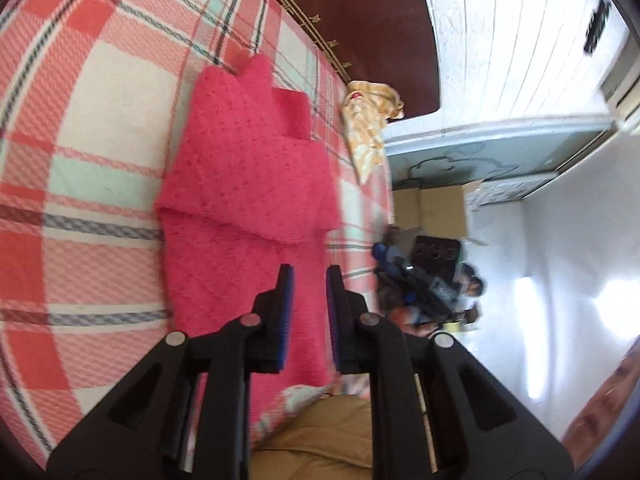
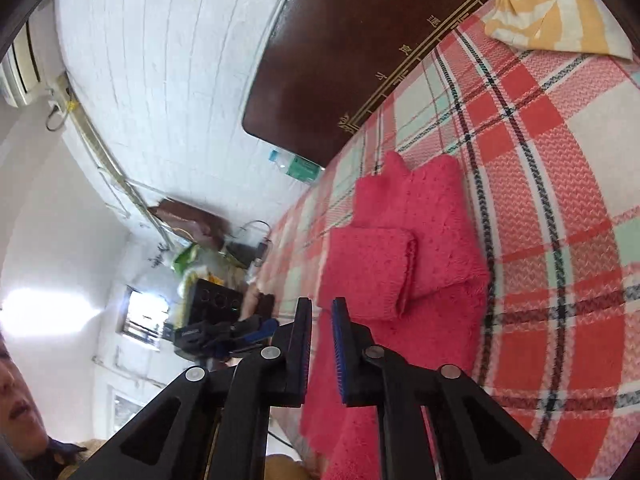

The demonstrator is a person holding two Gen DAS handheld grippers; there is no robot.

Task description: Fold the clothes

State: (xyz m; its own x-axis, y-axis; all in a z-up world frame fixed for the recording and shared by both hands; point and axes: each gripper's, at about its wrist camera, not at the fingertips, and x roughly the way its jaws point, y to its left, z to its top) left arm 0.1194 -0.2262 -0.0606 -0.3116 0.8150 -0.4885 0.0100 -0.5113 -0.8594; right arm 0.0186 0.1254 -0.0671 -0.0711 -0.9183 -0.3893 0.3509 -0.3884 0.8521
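While the pink knitted sweater [image 1: 248, 200] lies flat on the red plaid bedspread [image 1: 88, 152], both sleeves sit folded across its body. Left gripper [image 1: 310, 276] hovers above the sweater's hem, jaws parted with nothing between them. Right gripper [image 2: 322, 308] likewise hangs released over the hem, its blue pads [image 2: 340, 344] bare. Toward 1 o'clock from the sweater in the left wrist view, a yellow patterned cloth [image 1: 372, 120] rests against the dark wooden headboard [image 1: 360, 20].
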